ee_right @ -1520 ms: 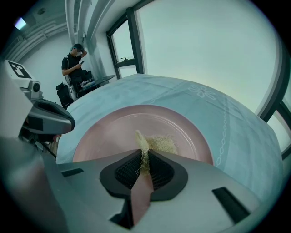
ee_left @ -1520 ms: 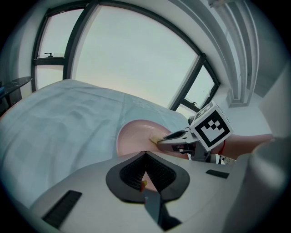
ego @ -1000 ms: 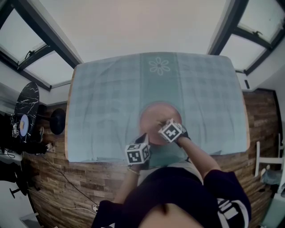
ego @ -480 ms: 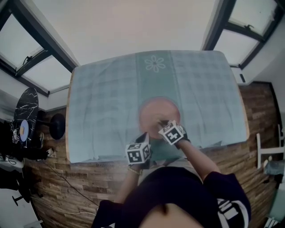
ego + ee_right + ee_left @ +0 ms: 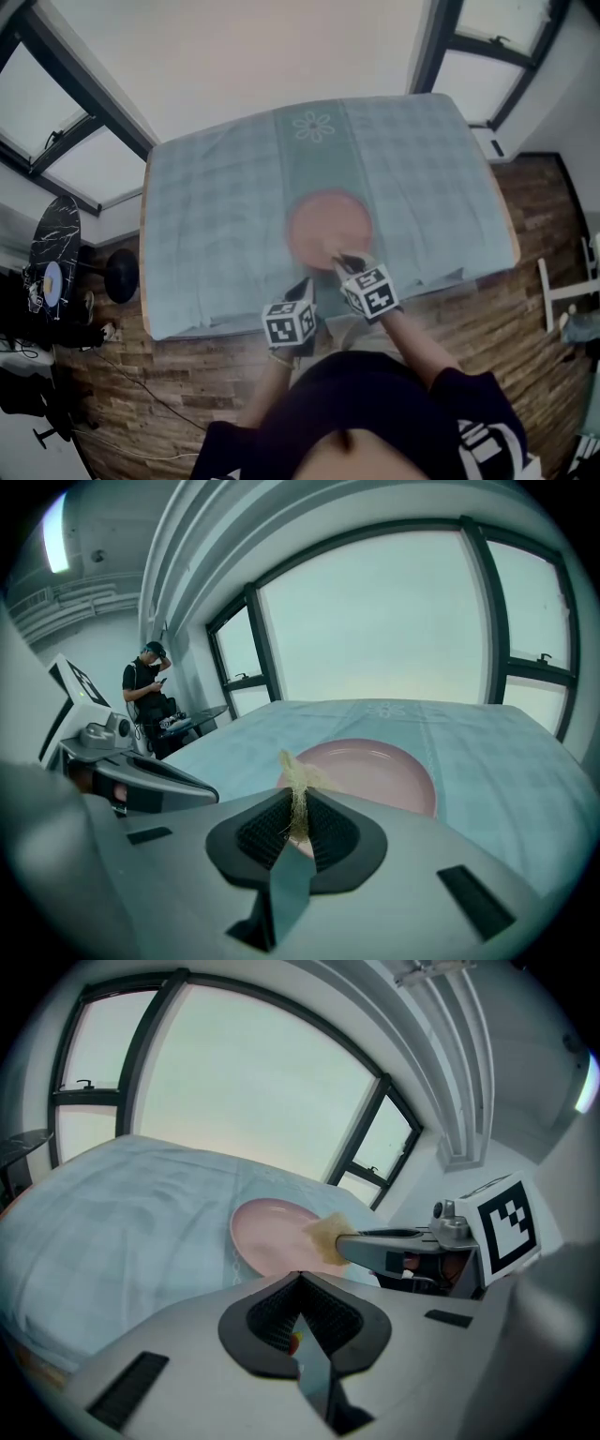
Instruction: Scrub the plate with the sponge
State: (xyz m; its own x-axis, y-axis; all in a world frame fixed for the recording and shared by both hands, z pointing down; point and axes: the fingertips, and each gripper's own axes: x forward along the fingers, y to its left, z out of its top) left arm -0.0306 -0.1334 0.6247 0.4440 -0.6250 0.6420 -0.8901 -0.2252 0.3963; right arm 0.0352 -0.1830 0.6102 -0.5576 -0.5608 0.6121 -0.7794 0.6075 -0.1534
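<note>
A pink plate [image 5: 326, 228] lies on the pale blue tablecloth [image 5: 206, 216], near the table's front edge. My right gripper [image 5: 343, 263] is shut on a tan sponge [image 5: 298, 782] pinched edge-on between its jaws. The sponge [image 5: 325, 1234] hangs at the plate's [image 5: 267, 1232] near rim; whether they touch is unclear. From the right gripper view the plate [image 5: 380, 766] lies just beyond the sponge. My left gripper [image 5: 304, 287] sits to the left of the right one at the table's front edge, shut, with nothing in it [image 5: 300, 1288].
The tablecloth has a flower pattern [image 5: 313, 126] at the far side. Windows surround the table. A person [image 5: 150, 697] stands far off on the left in the right gripper view. A black stool [image 5: 120, 272] stands left of the table on the wooden floor.
My right gripper with the sponge has drawn back from over the plate to its near rim. The left gripper has stayed put. The head view has shifted.
</note>
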